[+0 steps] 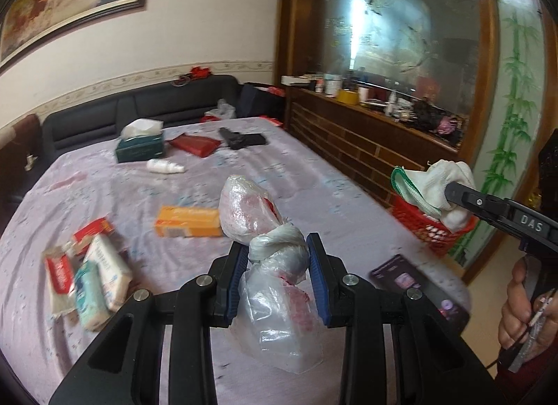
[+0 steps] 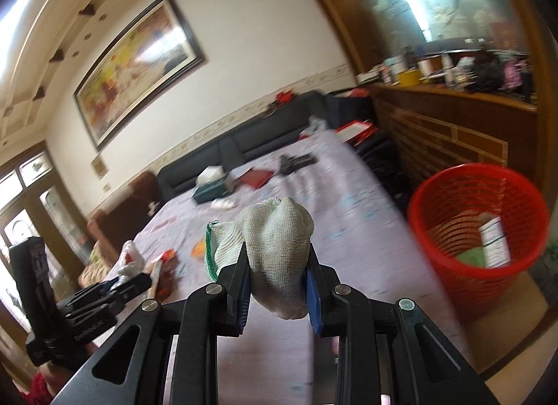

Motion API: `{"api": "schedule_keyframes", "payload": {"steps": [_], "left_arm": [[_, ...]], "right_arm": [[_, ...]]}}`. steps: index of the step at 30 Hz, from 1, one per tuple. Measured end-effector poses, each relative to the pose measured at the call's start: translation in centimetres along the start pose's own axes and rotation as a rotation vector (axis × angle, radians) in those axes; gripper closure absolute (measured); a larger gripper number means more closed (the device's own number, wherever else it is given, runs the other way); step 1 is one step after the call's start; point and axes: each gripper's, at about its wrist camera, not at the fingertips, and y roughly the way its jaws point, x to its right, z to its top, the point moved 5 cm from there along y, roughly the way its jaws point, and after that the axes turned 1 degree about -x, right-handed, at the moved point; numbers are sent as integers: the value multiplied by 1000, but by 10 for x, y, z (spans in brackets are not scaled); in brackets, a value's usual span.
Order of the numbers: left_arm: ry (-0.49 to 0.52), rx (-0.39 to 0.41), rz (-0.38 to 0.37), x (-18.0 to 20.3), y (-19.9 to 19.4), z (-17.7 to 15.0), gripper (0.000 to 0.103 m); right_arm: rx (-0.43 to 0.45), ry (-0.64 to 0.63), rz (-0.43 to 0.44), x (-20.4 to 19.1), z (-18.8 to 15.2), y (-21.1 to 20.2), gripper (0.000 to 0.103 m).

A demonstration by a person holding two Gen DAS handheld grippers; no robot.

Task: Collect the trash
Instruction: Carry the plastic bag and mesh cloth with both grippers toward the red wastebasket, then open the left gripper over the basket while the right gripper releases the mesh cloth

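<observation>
In the left wrist view, the left gripper (image 1: pixel 277 262) pinches a knotted clear plastic bag (image 1: pixel 258 230) at its twisted neck, the blue pads pressed against the knot from both sides. The bag's upper bulge rises past the fingertips, and its lower part hangs down between the black arms, above the lilac bedspread of the bed (image 1: pixel 69 175). Just left of the bag an orange box (image 1: pixel 188 221) lies flat on the bed. Further left sits a cluster of small packets (image 1: pixel 89 272), red and white ones with a pale blue one, touching each other. Near the headboard lie a green tissue box (image 1: pixel 140 147), a white bottle (image 1: pixel 164 166) on its side, a red pouch (image 1: pixel 193 144) and a dark object (image 1: pixel 242 138). At the right edge of this view the right gripper (image 1: pixel 450 192) holds a white knit glove (image 1: pixel 436 189) with a green cuff, directly above the rim of a red basket (image 1: pixel 432 230) that stands beside the bed. A dark booklet (image 1: pixel 397 272) lies at the bed's near right edge.

In the right wrist view, the right gripper (image 2: pixel 279 279) is clamped on the glove (image 2: pixel 275 248), which bulges up and out between the pads. It is held over the bed (image 2: pixel 348 216), with the red basket (image 2: pixel 477 230) on the floor to the right, apart from it. The basket holds a white carton and something green. At lower left the left gripper (image 2: pixel 118 283) shows with the plastic bag (image 2: pixel 130 264) in its fingers.
</observation>
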Motion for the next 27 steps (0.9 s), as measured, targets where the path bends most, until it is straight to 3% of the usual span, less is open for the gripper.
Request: {"api": "schedule_keyframes", "payload": {"steps": [7,14,21,27], "left_arm": [[66,-39,-167,71,25,34,70],[117,-116,-319,149,72,60,70],[166,-184,-414,225,124,73,70],[166,-213,-433,254,166,73,70]], "right_arm": [[102,63,-140,67,25,-45,74],[134,105,-274,130,44,-68,74],[145,164,-324,181,53,-71,74],[127,194,-334,206,60,-53,74]]}}
